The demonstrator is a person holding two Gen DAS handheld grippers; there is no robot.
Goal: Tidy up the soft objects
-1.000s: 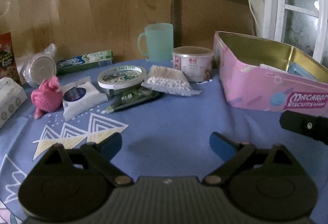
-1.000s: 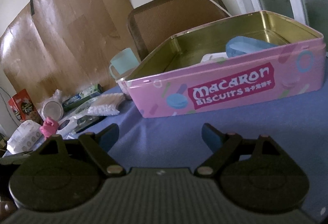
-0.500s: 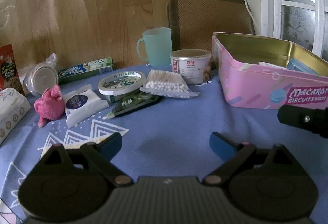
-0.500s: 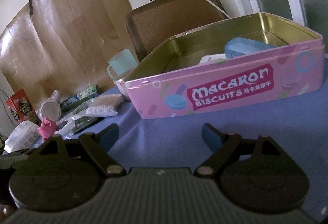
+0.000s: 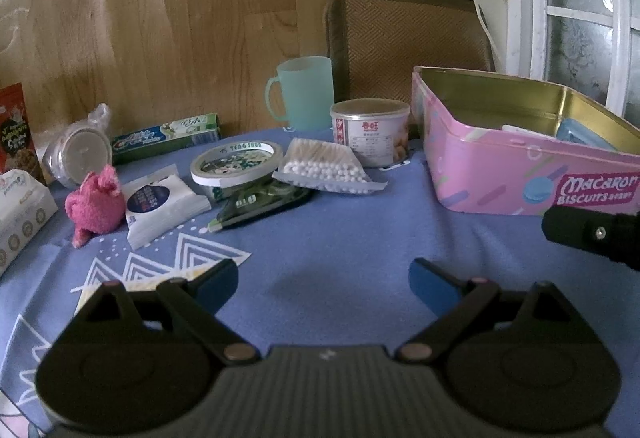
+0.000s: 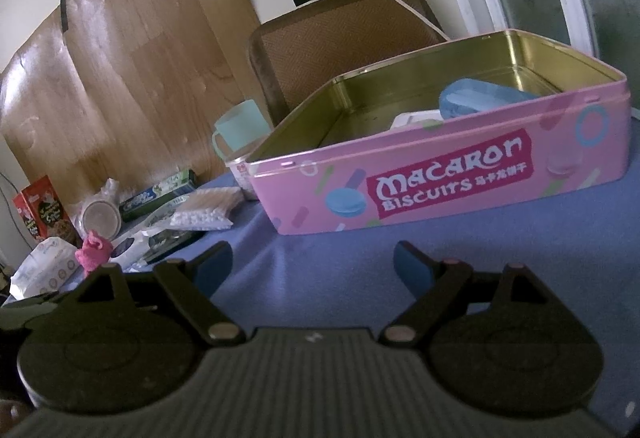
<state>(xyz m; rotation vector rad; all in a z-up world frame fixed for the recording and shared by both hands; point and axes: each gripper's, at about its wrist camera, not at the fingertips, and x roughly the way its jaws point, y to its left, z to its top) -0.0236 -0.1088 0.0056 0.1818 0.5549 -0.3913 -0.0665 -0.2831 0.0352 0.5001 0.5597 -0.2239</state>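
Barely shifted since a second ago: left view tipped slightly, clutter sitting a touch lower in frame. Left tool (image 5: 322, 280) spread wide, gripping nothing, low centre over blue tabletop (image 5: 340, 238). Right tool (image 6: 312, 262) equally wide, empty too, facing pink biscuit tin (image 6: 440, 181) at centre right. Pink plush toy (image 5: 94, 203) at middle left, beside white tissue packet (image 5: 160, 203). Cotton swabs (image 5: 324, 167) near centre. Blue item (image 6: 476, 97) already inside tin.
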